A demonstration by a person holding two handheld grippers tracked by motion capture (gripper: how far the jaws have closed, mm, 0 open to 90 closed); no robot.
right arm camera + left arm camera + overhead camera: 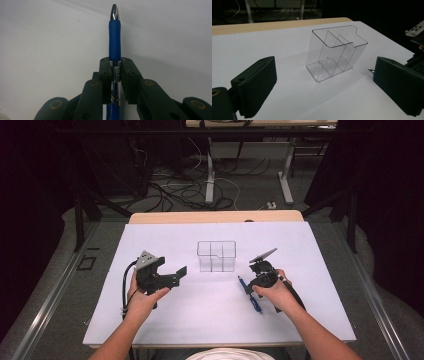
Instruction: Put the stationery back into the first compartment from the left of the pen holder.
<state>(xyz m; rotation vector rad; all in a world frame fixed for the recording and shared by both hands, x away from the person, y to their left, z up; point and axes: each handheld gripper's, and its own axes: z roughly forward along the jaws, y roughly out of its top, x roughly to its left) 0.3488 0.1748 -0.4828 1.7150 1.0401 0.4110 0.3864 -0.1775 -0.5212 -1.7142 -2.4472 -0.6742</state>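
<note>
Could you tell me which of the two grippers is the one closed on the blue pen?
The right gripper: its jaws clamp the blue pen, while the left gripper stands open on nothing.

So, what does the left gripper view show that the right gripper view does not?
The left gripper view shows the clear divided holder standing upright on the white table, seen between the wide-open left claw, and the table's wooden edge behind.

The right gripper view shows the right claw shut on the blue pen, with the pen's silver tip pointing away.

Both show the white table surface.
</note>
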